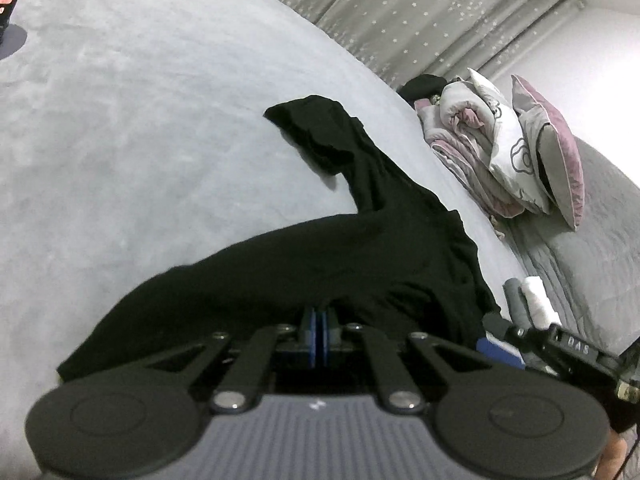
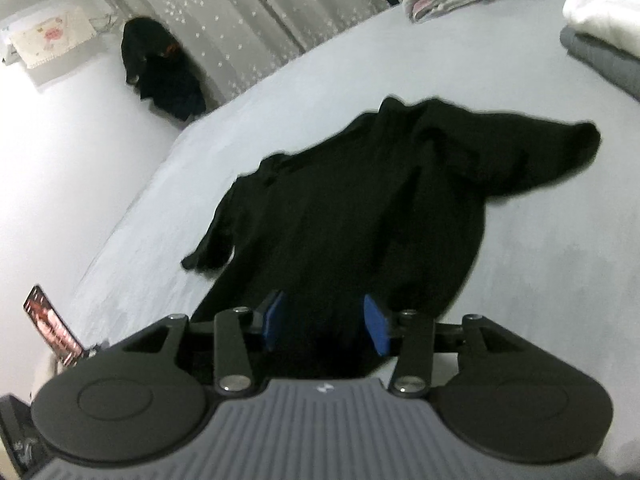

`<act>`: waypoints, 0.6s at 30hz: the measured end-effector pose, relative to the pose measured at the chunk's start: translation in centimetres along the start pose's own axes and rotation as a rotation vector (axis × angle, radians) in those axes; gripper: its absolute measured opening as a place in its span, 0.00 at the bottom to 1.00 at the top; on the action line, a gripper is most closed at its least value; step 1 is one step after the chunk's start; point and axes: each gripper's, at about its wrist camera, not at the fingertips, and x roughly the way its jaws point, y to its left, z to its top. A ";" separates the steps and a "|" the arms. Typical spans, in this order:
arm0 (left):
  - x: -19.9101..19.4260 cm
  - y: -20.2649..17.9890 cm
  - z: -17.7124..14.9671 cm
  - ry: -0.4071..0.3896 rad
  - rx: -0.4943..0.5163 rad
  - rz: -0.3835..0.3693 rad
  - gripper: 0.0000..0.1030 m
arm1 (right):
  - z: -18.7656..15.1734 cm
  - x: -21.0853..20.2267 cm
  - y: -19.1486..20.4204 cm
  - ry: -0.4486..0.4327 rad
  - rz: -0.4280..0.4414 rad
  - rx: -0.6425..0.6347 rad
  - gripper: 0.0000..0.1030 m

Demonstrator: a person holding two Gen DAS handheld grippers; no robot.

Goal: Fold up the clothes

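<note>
- One black garment (image 1: 360, 256) spread across grey bed (image 1: 120, 140), sleeves out.
- Left tool (image 1: 319, 320) clenched on garment's near hem, blue pads pressed together.
- Right tool (image 2: 324, 326) released, jaws apart over the hem.
- Two pillows (image 1: 536, 152) beside one rolled quilt (image 1: 464, 128).

1 black shirt (image 2: 360, 208), 2 tools, 2 pillows (image 1: 536, 148), 1 phone (image 2: 52, 326)
</note>
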 end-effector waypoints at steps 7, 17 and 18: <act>0.2 -0.6 -0.2 0.007 0.004 -0.005 0.03 | -2.5 0.3 1.4 0.129 0.068 -0.019 0.47; -1.2 -3.6 -1.6 0.078 0.090 -0.022 0.05 | -4.1 2.2 2.1 0.137 0.040 -0.025 0.09; -1.6 -4.2 -1.8 0.089 0.104 -0.021 0.05 | -4.1 1.9 2.2 0.140 0.030 -0.026 0.09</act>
